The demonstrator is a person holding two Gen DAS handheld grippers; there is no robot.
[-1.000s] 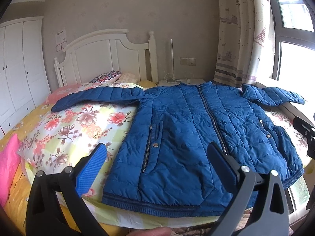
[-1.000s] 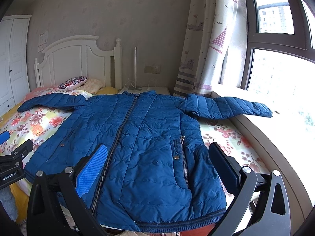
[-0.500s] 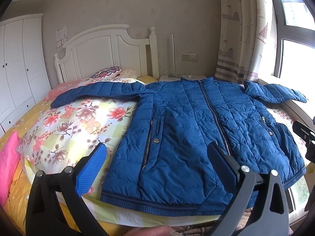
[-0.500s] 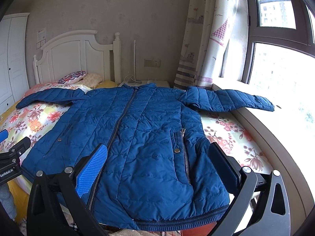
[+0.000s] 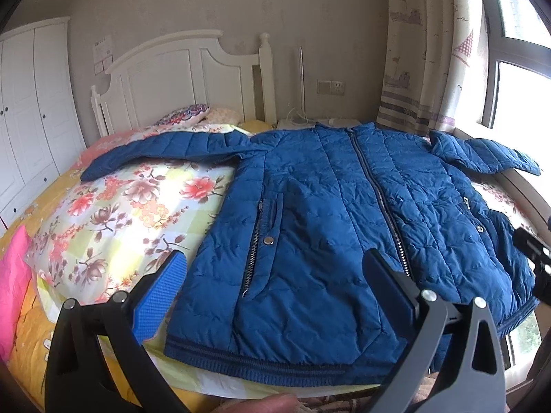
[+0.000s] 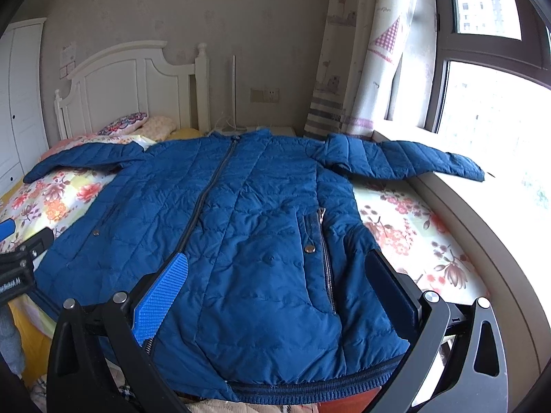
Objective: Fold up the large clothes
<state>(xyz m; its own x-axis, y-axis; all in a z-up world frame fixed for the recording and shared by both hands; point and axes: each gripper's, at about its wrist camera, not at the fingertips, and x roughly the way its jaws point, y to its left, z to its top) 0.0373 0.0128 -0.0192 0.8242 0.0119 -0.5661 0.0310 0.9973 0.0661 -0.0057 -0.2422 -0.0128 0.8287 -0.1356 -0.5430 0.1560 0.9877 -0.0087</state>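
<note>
A blue quilted jacket (image 5: pixel 344 213) lies flat and zipped on the bed, front up, collar toward the headboard, both sleeves spread out to the sides. It also shows in the right wrist view (image 6: pixel 241 227). My left gripper (image 5: pixel 275 275) is open and empty, above the jacket's hem on its left half. My right gripper (image 6: pixel 275 275) is open and empty, above the hem on the jacket's right half. The right sleeve (image 6: pixel 406 161) reaches onto the window sill.
The bed has a floral quilt (image 5: pixel 113 220) and a white headboard (image 5: pixel 179 79). A pink cushion (image 5: pixel 12 282) lies at the left edge. A wardrobe (image 5: pixel 31 103) stands at left. A curtain (image 6: pixel 361 51) and window sill (image 6: pixel 482 213) run along the right.
Both grippers have moved slightly forward and closer to the jacket's hem. The jacket has not moved.
</note>
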